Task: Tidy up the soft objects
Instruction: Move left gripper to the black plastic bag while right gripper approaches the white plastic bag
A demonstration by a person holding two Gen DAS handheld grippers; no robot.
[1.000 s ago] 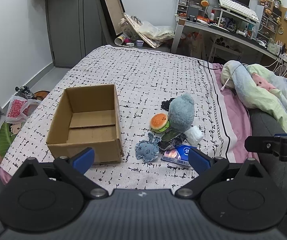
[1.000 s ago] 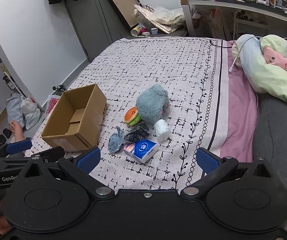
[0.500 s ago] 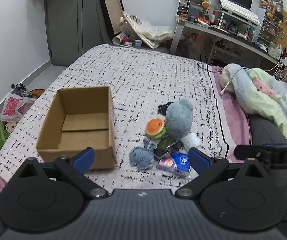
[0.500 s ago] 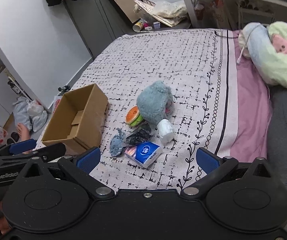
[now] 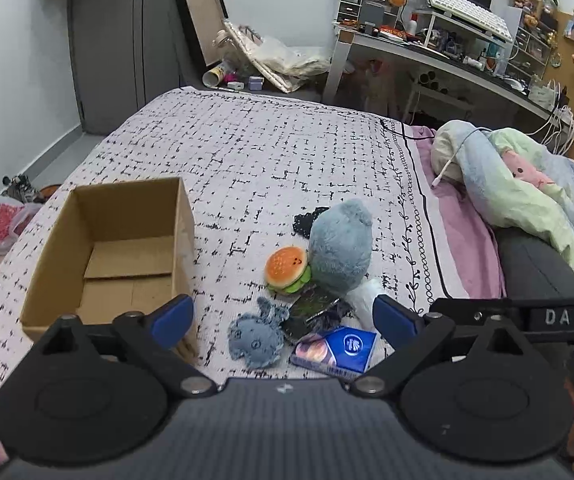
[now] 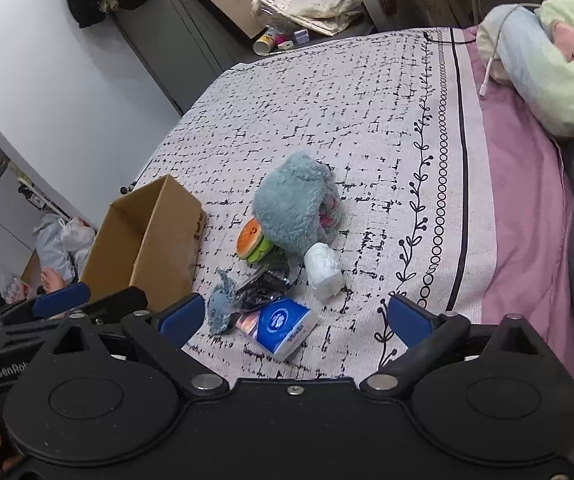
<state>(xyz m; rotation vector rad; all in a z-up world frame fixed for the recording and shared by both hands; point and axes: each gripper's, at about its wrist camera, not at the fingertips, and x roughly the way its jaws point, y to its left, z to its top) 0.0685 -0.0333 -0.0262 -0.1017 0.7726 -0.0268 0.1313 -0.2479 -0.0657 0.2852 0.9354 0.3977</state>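
The soft items lie in one cluster on the bed point(image 5: 247, 152), ahead of and below both grippers, with the box point(image 5: 127, 240) ahead-left of the cluster. Seen from the left gripper point(image 5: 283, 320), the whale point(image 5: 257, 338) sits almost centred between the fingers and nearest the tips; the tissue pack point(image 5: 337, 350) lies just right of it, the burger point(image 5: 289, 270) and the plush point(image 5: 341, 248) farther ahead. Seen from the right gripper point(image 6: 293, 316), the tissue pack point(image 6: 281, 326) is centred and nearest, its long axis running diagonally, near-right to far-left; the whale point(image 6: 219, 308) lies by the left finger. The left gripper appears nearer the whale and the box point(image 6: 147, 240). Both grippers are spread wide, holding and touching nothing.
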